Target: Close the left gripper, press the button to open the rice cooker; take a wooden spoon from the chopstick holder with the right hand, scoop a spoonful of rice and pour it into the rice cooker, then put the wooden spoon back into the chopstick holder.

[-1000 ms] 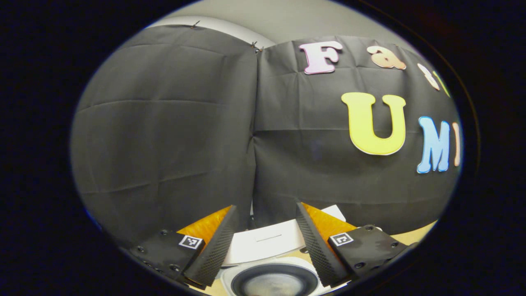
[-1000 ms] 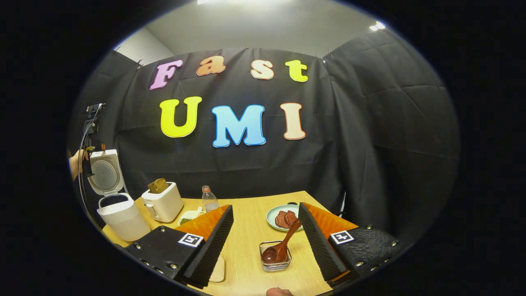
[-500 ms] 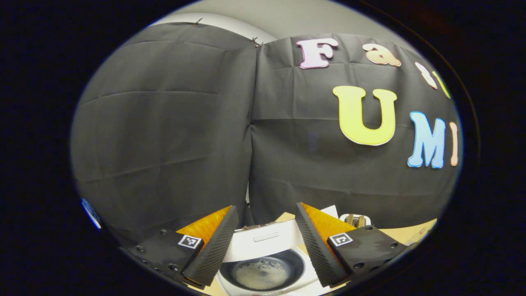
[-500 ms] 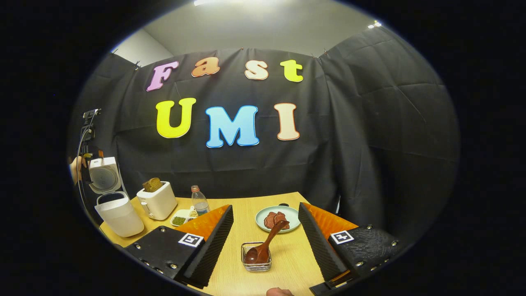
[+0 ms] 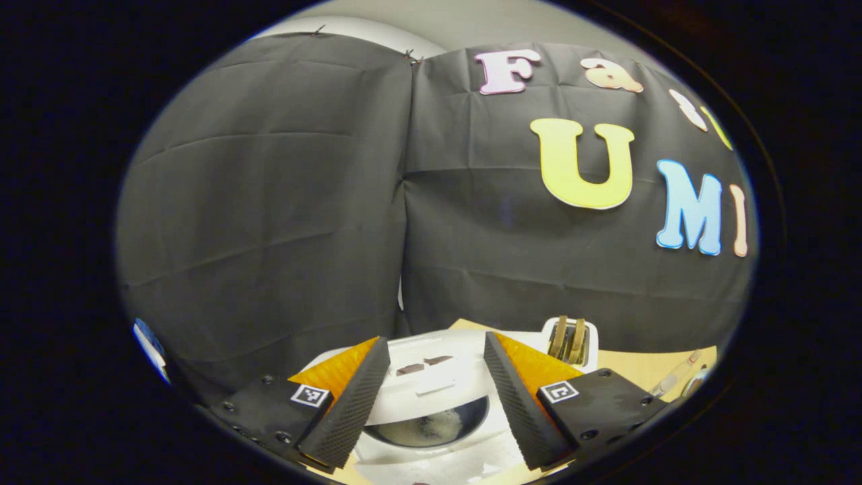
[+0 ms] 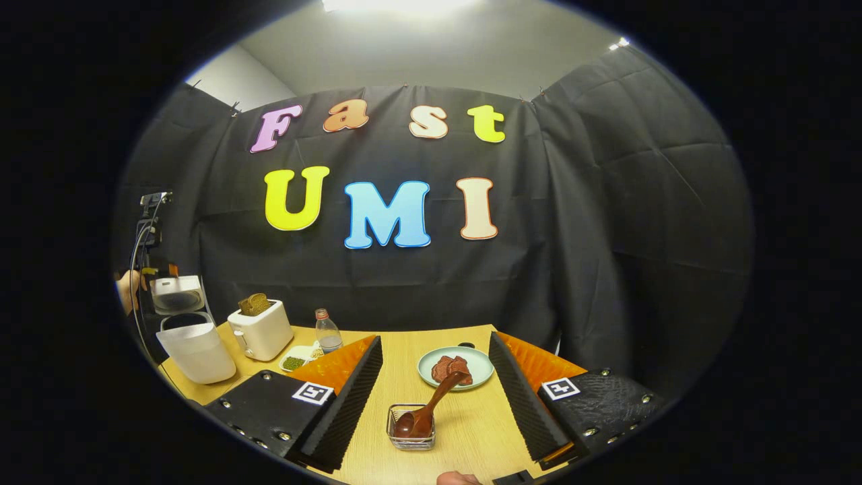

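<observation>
My left claw (image 5: 436, 397) hangs over the rice cooker (image 5: 438, 417), its fingers spread apart with nothing between them. The cooker's lid (image 5: 431, 370) stands raised behind the pot opening, where I see a dark inner bowl with a little pale rice at the bottom. A toaster (image 5: 569, 340) with two slices in its slots sits just beyond the cooker on the wooden surface (image 5: 646, 367).

My right claw (image 6: 436, 404) is also spread wide and grips nothing. Between its fingers, lower on the surface, stands the wire chopstick holder (image 6: 411, 428), and the wooden spoon (image 6: 427, 407) rests in it bowl down, handle leaning up to the right. Behind it I see a green plate (image 6: 456, 367) with dark slices, and farther left a clear bottle (image 6: 328, 333), the toaster (image 6: 261, 329) and the open rice cooker (image 6: 192, 343).
</observation>
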